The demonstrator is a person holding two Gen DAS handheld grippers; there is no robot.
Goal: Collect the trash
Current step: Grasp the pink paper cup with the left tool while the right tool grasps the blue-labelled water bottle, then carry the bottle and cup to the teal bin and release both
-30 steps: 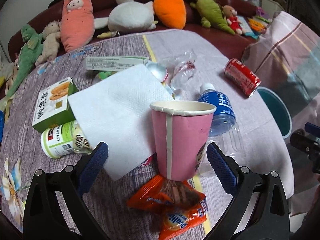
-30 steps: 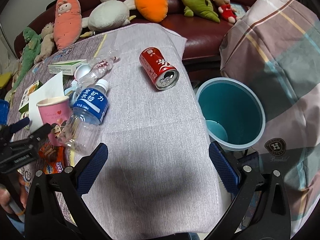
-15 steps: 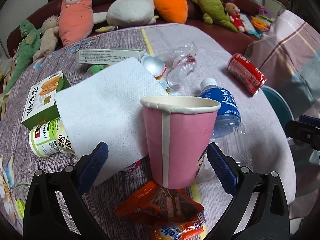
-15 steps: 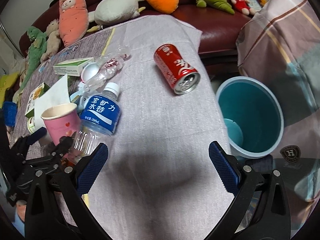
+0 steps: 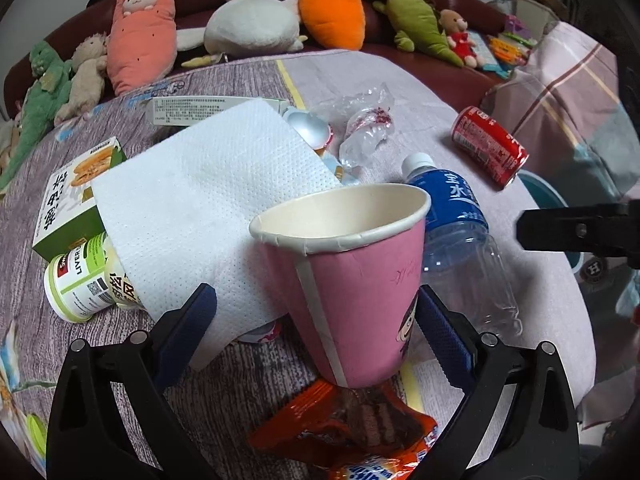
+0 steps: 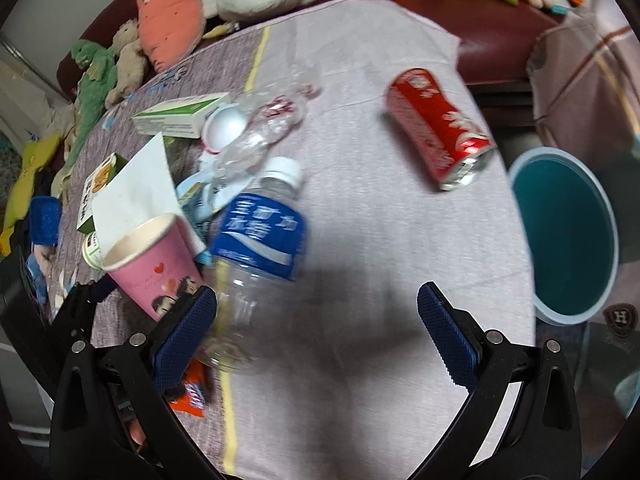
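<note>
A pink paper cup [image 5: 352,292] stands tilted on the table between the fingers of my left gripper [image 5: 316,294]. The jaws are closing; the right pad is at the cup's side and the left pad is still apart from it. Under the cup lies an orange snack wrapper [image 5: 352,420]. A clear water bottle with a blue label [image 6: 256,240] lies beside the cup. My right gripper [image 6: 316,294] hangs open over the table, with the bottle's lower end just inside its left finger. A red can [image 6: 440,128] lies on its side further back.
A teal bin [image 6: 564,236] stands below the table's right edge. A white napkin [image 5: 200,200], a green box [image 5: 76,196], a white tub [image 5: 80,280] and crumpled plastic [image 5: 360,128] crowd the left. Plush toys [image 5: 256,24] line the sofa behind.
The cup has tipped over to one side and looms larger between the left fingers, which have narrowed slightly. The right gripper has moved left, from near the bin to the bottle.
</note>
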